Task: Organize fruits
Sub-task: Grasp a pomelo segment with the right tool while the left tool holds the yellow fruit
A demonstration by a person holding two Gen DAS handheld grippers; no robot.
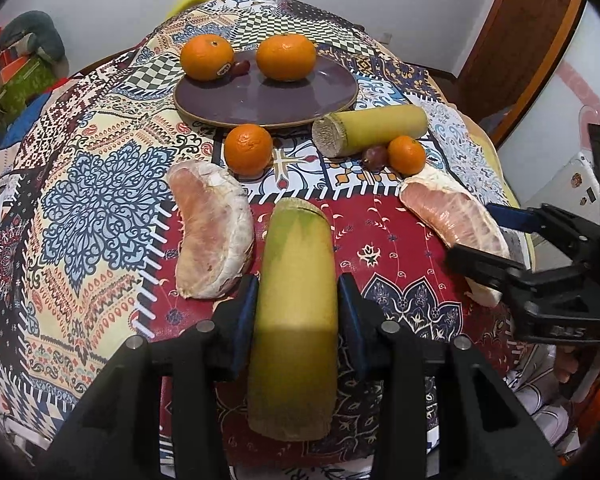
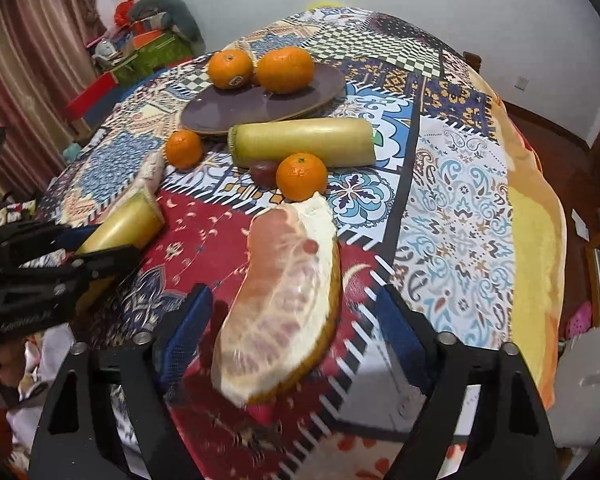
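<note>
My left gripper (image 1: pixel 296 312) is shut on a yellow-green sugarcane piece (image 1: pixel 296 300), its blue pads pressing both sides; the right wrist view shows this gripper (image 2: pixel 96 246) and cane (image 2: pixel 124 224) at the left. A peeled pink pomelo wedge (image 2: pixel 284 300) lies on the cloth between the fingers of my right gripper (image 2: pixel 294 330), with a gap on each side, so it is open. In the left wrist view the right gripper (image 1: pixel 496 240) straddles that wedge (image 1: pixel 452 216).
A purple plate (image 1: pixel 260 100) at the back holds two oranges (image 1: pixel 207 56) and a grape (image 1: pixel 242 66). On the patterned tablecloth lie a second cane piece (image 1: pixel 372 128), two mandarins (image 1: pixel 248 149), a grape (image 1: pixel 374 156) and another pomelo wedge (image 1: pixel 212 232).
</note>
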